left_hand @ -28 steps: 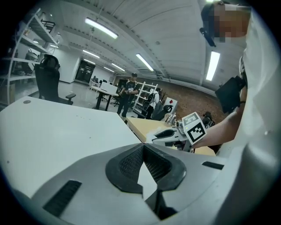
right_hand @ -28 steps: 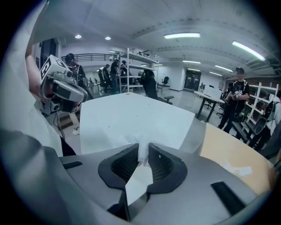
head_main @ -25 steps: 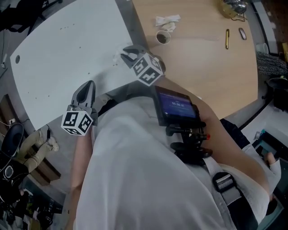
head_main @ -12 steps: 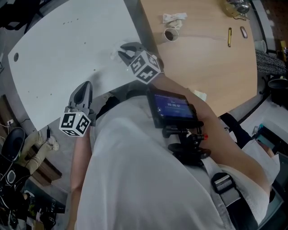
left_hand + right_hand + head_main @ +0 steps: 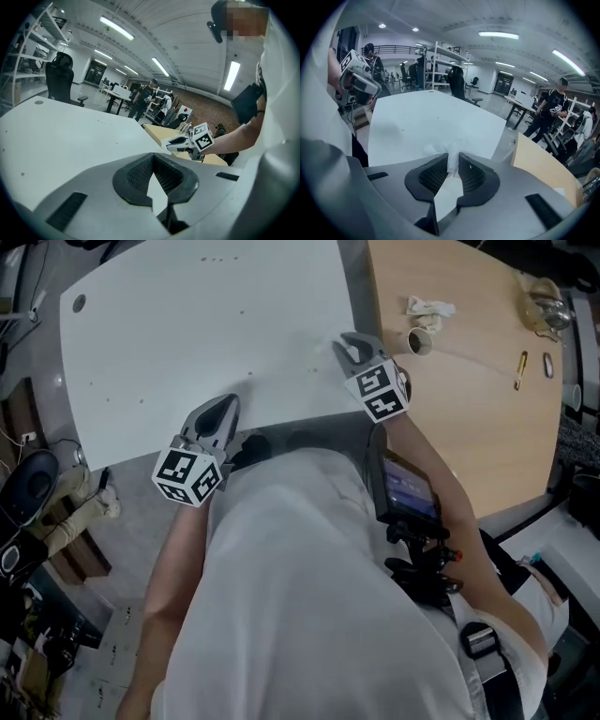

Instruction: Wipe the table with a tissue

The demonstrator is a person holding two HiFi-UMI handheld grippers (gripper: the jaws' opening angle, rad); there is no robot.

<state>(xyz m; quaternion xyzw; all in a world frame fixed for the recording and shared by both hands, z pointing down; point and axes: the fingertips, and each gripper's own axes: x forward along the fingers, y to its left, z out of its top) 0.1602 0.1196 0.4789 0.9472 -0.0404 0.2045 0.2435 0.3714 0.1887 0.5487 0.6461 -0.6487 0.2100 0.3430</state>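
Note:
My right gripper (image 5: 341,343) is shut on a white tissue (image 5: 443,150), which bunches out past the fingertips. It is low over the near right corner of the white table (image 5: 187,324). The right gripper view shows the tissue pinched between the dark pads (image 5: 425,176). At the table's near edge, further left, my left gripper (image 5: 226,407) has its tips together and nothing between them. The left gripper view looks across the white top to the right gripper (image 5: 183,142).
A wooden table (image 5: 450,418) adjoins the white one on the right. It carries a crumpled tissue (image 5: 429,307), a small cup (image 5: 419,339) and a pen (image 5: 520,369). Bags and clutter (image 5: 56,512) lie on the floor at left. People stand in the far room.
The head view has swung, so both grippers now sit further right in the picture. The right gripper still grips the tissue by the white table's right corner; the left stays by the near edge.

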